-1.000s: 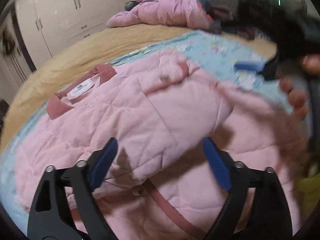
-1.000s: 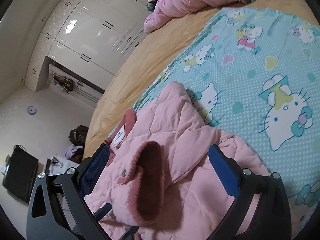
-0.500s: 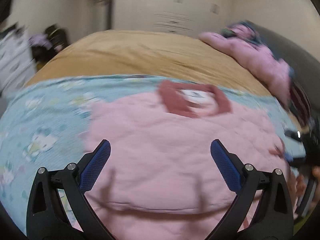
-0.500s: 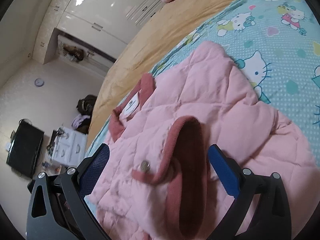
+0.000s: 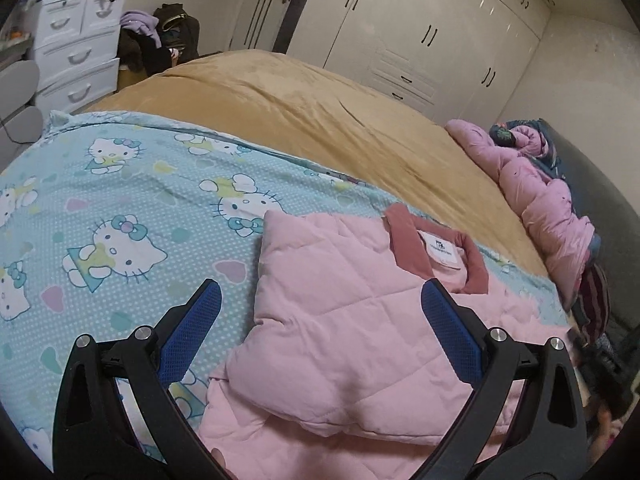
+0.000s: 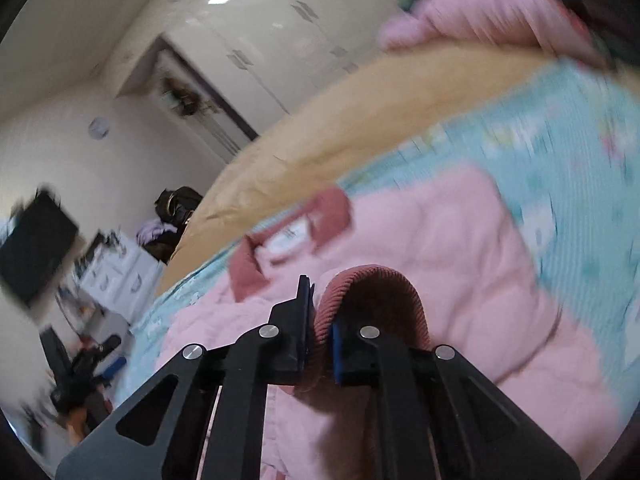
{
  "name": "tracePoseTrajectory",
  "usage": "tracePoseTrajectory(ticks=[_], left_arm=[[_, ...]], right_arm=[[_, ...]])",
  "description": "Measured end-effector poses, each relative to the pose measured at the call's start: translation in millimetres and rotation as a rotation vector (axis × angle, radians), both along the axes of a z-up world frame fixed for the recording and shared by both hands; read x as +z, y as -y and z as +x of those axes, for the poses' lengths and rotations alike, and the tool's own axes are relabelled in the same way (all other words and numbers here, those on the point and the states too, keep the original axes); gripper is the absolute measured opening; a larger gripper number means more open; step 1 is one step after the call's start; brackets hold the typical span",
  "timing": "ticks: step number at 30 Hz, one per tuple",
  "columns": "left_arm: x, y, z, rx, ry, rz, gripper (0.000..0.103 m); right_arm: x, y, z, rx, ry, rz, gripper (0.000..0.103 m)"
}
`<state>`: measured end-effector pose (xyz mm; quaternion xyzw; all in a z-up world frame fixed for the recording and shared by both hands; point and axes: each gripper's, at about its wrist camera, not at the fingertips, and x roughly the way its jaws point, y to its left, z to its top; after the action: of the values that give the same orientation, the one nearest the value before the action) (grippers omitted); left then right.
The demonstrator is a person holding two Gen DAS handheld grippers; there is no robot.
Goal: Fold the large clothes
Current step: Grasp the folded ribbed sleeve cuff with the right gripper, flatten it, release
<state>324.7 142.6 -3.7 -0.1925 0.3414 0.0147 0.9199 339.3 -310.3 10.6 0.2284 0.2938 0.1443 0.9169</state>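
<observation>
Here we find the right wrist view smeared by motion, so the print on the blue sheet [image 6: 568,168] and the clutter at the room's left side are hard to read. In the left wrist view the jacket's lower part runs out of frame behind the tool's black arms, and the far right edge shows only a dark blur.

Our left tool [image 5: 318,312] hangs tilted downward over the pink quilted jacket [image 5: 344,320], its blue pads wide apart and gripping nothing; one pad sits over the sheet, the other over the jacket below the collar [image 5: 436,248].

Our right tool [image 6: 320,312] has just been closing, and it is now clamped on the ribbed dark-pink cuff [image 6: 372,292], which arches up between and beyond the pads.

The jacket lies on the sheet on the bed [image 5: 288,96], toward its near edge, with one side folded in so a straight pale edge faces the sheet's left side. Its collar, with a white label, points toward the tan cover. A second pink coat [image 5: 548,200] is heaped at the bed's far right edge.
</observation>
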Motion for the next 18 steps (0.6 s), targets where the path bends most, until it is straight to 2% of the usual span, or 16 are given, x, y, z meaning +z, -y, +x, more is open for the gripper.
tracePoseTrajectory(ticks=[4,7,10,13,18], left_arm=[[-2,2,2,-0.010,0.003,-0.029,0.094],[-4,8,5,-0.020,0.007,-0.037,0.094],[-10,18,10,-0.050,-0.003,-0.044,0.094],[-16,31,16,-0.075,-0.021,-0.014,0.094],[-26,45,22,-0.115,-0.045,0.001,0.094]], right_arm=[[46,-15,11,0.056,0.126,-0.091,0.007],[57,-19,23,0.055,0.174,-0.189,0.007],[45,-17,33,0.042,0.141,-0.200,0.007],[22,-11,40,0.010,0.093,-0.200,0.007],[-10,5,42,-0.036,0.032,-0.159,0.007]])
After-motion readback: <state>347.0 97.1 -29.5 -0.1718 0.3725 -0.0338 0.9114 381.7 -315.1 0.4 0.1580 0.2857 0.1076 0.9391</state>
